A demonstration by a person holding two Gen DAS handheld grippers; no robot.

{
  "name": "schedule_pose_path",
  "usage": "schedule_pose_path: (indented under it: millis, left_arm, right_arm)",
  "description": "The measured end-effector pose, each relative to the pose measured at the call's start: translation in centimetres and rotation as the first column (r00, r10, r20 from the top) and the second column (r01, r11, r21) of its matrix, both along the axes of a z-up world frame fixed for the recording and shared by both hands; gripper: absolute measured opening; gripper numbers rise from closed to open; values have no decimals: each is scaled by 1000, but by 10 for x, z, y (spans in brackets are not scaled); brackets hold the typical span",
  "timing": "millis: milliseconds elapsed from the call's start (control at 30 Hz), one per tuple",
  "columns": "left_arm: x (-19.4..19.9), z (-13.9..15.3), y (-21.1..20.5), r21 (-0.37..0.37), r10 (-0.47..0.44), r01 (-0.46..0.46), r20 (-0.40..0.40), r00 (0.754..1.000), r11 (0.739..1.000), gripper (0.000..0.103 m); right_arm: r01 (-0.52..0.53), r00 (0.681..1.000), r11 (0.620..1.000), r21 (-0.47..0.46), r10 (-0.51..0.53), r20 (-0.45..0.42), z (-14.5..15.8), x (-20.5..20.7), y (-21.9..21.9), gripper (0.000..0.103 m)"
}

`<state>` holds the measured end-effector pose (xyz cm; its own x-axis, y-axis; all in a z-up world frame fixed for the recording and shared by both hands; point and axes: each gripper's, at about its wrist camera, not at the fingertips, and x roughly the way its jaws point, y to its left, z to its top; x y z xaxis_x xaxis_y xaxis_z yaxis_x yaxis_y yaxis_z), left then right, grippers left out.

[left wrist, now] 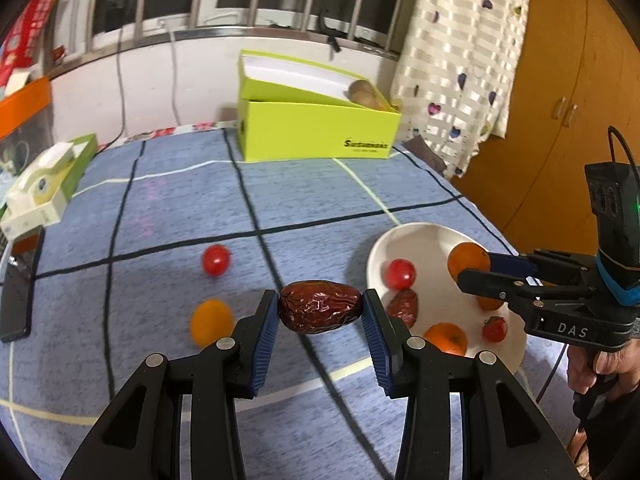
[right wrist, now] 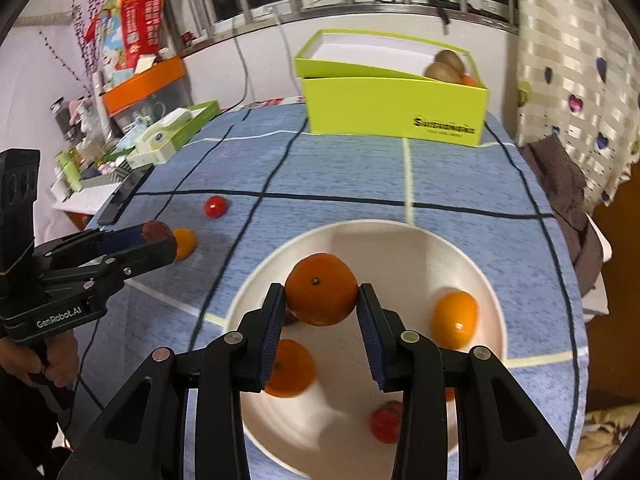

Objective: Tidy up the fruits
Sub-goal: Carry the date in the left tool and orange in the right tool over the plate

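My left gripper is shut on a wrinkled red date, held above the blue cloth left of the white plate. My right gripper is shut on a mandarin above the plate; it also shows in the left wrist view. On the plate lie a cherry tomato, another date, oranges and a strawberry. A cherry tomato and a small orange lie on the cloth.
A lime-green box with kiwis stands at the back of the table. A phone and a green-white carton lie at the left edge. A brown cloth hangs at the right edge.
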<state>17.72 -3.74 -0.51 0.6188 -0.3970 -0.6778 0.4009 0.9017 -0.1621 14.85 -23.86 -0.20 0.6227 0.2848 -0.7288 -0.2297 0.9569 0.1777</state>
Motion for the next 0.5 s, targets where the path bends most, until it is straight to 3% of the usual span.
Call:
schedule_pose_path:
  millis: [500]
  left_arm:
    - [10,-3,-29,25,-59,59,-3,998,998,42]
  right_arm:
    - [45,999,999,3,-45,-24,-13,18,-26,38]
